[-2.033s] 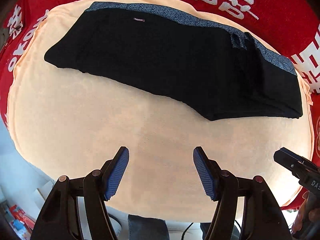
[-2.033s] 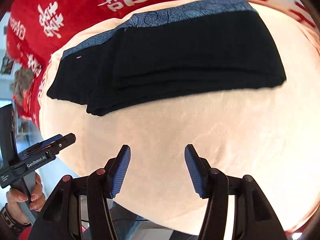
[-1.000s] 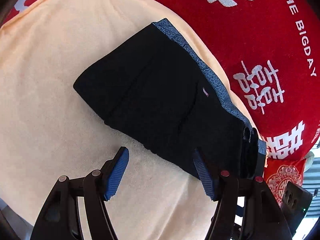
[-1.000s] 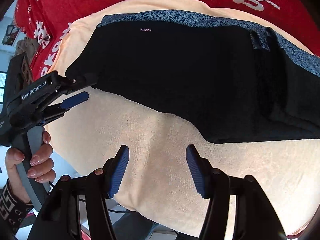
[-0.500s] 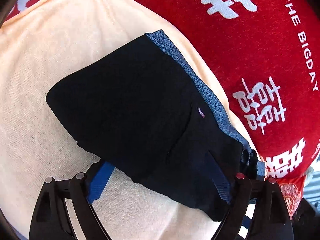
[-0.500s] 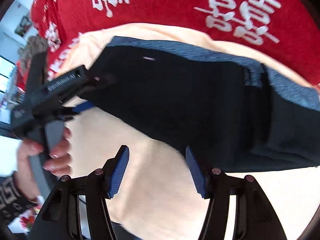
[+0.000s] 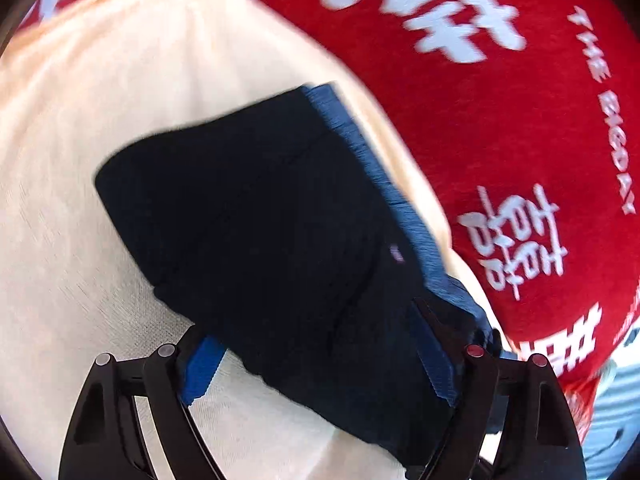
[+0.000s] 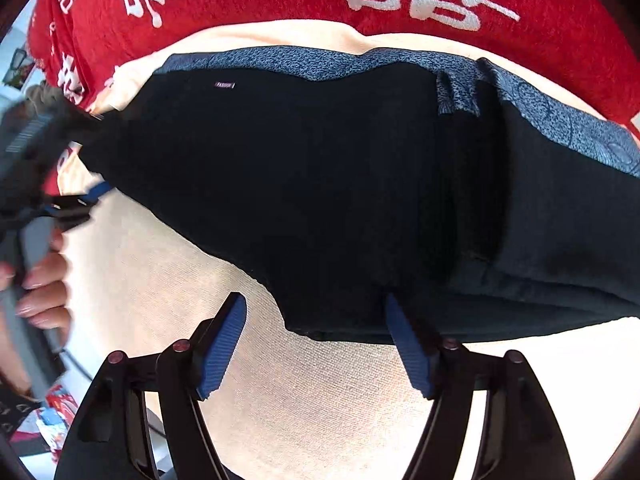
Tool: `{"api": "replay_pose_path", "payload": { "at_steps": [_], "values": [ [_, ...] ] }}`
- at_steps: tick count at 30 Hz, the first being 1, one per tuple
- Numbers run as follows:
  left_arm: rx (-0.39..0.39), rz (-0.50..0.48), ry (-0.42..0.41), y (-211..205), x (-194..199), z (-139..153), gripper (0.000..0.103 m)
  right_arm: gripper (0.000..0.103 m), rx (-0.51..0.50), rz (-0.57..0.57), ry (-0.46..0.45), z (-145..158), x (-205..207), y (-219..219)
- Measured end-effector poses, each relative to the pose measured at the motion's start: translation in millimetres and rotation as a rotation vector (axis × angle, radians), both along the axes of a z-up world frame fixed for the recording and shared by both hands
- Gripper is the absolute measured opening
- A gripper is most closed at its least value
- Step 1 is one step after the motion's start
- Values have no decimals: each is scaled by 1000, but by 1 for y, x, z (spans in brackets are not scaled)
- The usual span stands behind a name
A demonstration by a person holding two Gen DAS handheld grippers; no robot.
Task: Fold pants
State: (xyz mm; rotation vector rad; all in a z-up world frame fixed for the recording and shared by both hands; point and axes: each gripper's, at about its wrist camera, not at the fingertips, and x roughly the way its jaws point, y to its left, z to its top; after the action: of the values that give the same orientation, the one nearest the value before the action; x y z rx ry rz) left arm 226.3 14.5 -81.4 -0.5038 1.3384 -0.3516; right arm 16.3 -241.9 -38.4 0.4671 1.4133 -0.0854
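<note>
The black pants (image 8: 328, 184), folded into a long band with a blue patterned waistband (image 8: 560, 120) along the far edge, lie on the peach towel (image 8: 320, 392) in front of you. Your left gripper (image 7: 320, 364) has its jaws spread wide, straddling one end of the fold; they have just eased inward a little, cloth between them, though blur hides whether the pads press. Your right gripper (image 8: 316, 344) has just been opening, its jaws apart at the near edge, one pad over the cloth. Your hand (image 8: 44, 284) shows at the left. A red blanket (image 7: 520, 120) with white characters lies under and beyond the towel.
</note>
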Motion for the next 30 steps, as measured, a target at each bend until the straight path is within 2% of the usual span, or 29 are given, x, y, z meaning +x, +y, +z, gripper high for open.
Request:
{"api": "replay_pose_path", "payload": {
  "at_steps": [2,3,4,5,6,7,9,11,13,16,18,21,23,26,28,30],
  "values": [
    [7,25,-23,-2,1,4,85,75,11,5,-7,-3,-2,-5],
    [50,14,-26,-8,1,5,85,76,14,11,-10,-3,-3,-6],
    [92,10,-32,-13,1,7,74,76,19,17,-12,-3,-4,-6],
    [129,9,-34,-15,2,8,50,76,25,22,-7,-2,-4,-7],
    [174,4,-30,-16,3,8,37,76,35,25,3,1,-5,-8],
    [190,-2,-33,-15,4,10,31,76,50,25,16,5,-1,-10],
    [214,-37,-67,-19,2,17,29,76,79,2,13,17,7,-18],
    [320,-143,-181,-40,-8,34,28,76,92,-28,-16,36,19,-24],
    [376,-220,-265,-57,-17,46,28,76,107,-53,-34,55,35,-39],
    [426,-304,-355,-72,-29,58,28,80,187,-87,-47,78,72,-57],
    [454,-352,-399,-76,-35,61,28,81,240,-70,-29,88,105,-59],
    [488,-407,-450,-87,-40,62,28,83,284,48,0,96,163,-36],
    [497,-424,-475,-91,-44,63,28,84,297,164,59,95,201,-7],
    [506,-435,-498,-94,-48,63,28,85,271,313,142,87,246,48],
    [503,-432,-500,-95,-49,63,28,85,232,422,183,80,264,81],
    [502,-429,-505,-95,-49,64,28,85,178,510,264,65,270,109]
  ]
}}
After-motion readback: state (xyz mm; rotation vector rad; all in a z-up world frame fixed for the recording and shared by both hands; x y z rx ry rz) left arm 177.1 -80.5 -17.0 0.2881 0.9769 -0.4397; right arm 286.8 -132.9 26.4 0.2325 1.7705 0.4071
